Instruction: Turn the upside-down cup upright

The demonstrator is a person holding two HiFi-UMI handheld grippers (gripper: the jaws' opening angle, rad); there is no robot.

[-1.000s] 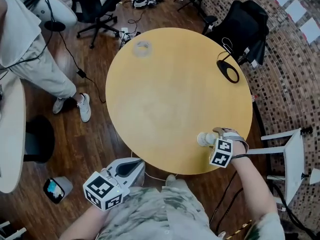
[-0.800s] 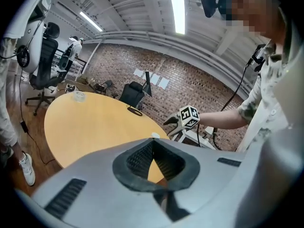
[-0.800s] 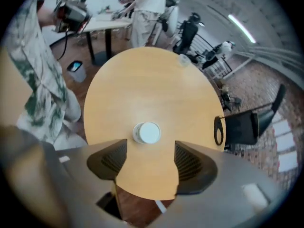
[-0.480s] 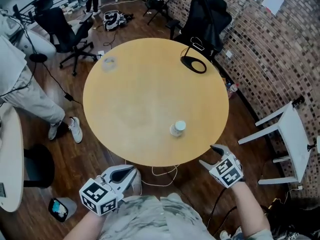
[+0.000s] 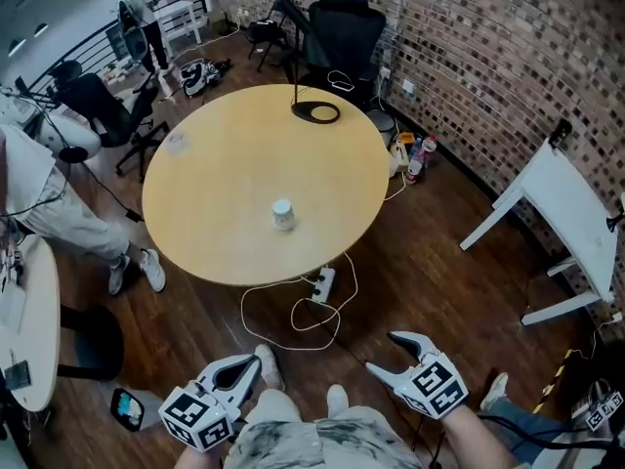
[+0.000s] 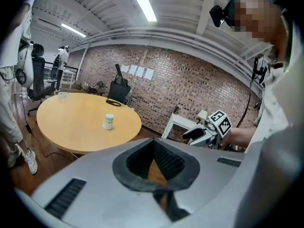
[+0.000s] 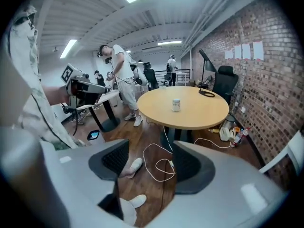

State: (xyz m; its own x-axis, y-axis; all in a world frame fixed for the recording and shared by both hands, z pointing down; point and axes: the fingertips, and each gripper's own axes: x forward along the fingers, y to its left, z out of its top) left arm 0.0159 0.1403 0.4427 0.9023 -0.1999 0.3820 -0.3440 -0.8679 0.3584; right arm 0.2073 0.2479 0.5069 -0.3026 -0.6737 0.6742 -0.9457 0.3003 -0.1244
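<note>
A small white cup stands alone on the round wooden table, apparently mouth up. It also shows in the left gripper view as the cup and in the right gripper view as the cup. Both grippers hang low near my body, well back from the table. My left gripper has its jaws together with nothing in them. My right gripper has a clear gap between its jaws, which are closing on nothing. Through the right gripper I see only floor and cable.
On the table stand a black lamp base and a clear glass. A power strip with white cables lies on the wooden floor. A black office chair, a white folding table, a brick wall and a standing person surround it.
The right gripper let go of the cup, which now stands on the table. Both grippers drew back from the table toward my body. The right jaws narrowed.
</note>
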